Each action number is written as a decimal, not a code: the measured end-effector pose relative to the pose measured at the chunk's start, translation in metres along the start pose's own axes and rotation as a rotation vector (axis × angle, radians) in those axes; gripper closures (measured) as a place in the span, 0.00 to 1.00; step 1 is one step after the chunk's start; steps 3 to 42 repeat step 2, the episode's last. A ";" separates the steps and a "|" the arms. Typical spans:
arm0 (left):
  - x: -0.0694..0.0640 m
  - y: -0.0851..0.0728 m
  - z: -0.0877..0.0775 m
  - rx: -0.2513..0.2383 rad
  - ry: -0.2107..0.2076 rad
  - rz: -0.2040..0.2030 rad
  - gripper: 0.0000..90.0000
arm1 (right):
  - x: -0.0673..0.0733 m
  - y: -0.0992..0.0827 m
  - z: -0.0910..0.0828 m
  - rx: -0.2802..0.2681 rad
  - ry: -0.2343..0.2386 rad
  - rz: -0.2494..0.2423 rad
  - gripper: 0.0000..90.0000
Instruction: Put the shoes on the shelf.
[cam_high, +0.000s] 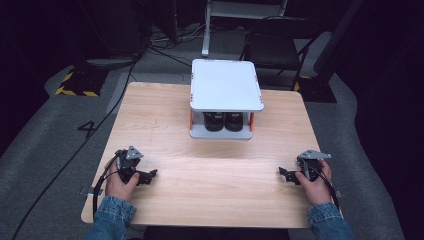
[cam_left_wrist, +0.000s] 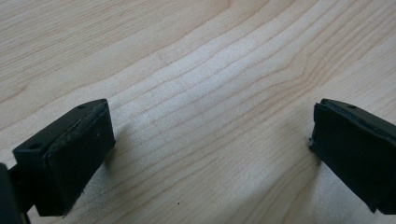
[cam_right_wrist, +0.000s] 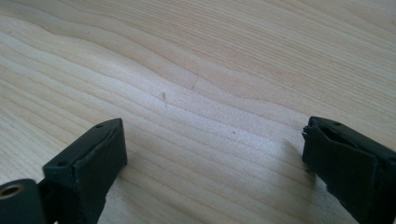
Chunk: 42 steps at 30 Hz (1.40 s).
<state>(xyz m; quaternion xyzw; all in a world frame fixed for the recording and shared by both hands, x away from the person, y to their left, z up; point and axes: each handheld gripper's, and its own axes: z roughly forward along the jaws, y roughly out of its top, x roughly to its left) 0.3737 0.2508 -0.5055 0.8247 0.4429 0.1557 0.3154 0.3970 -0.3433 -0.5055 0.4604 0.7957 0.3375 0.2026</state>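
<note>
The worktop is a pale wood-grain board with rounded corners, smooth and a little shiny; its long wavy grain lines show clearly in both gripper views. At the upper centre of the high view stands a small two-level shelf unit; its top is a flat white rectangular plate with rounded corners, carried on short orange posts above a grey base; between the two plates sit two dark, round objects side by side, too small to tell what they are.

The left gripper lies at the lower left of the high view, held by the left hand in a blue denim sleeve; a black cable trails from it. In the left gripper view its two black, blocky jaws with matte rubber-like pads stand wide apart with bare wood between them; it holds nothing.

The right gripper lies at the lower right, in the right hand; in the right gripper view its jaws are spread wide too, empty, low over the wood.

The shelf unit is well apart from both grippers, further up the frame and between them.
</note>
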 end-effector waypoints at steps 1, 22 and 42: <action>0.000 0.000 0.000 -0.001 0.000 -0.001 0.00 | 0.000 0.000 0.000 0.001 0.000 0.001 0.07; 0.000 0.000 0.000 -0.001 0.002 -0.001 0.00 | 0.000 0.000 0.000 0.001 0.000 0.003 0.06; 0.000 0.000 0.000 -0.001 0.002 -0.001 0.00 | 0.000 0.000 0.000 0.001 0.000 0.003 0.06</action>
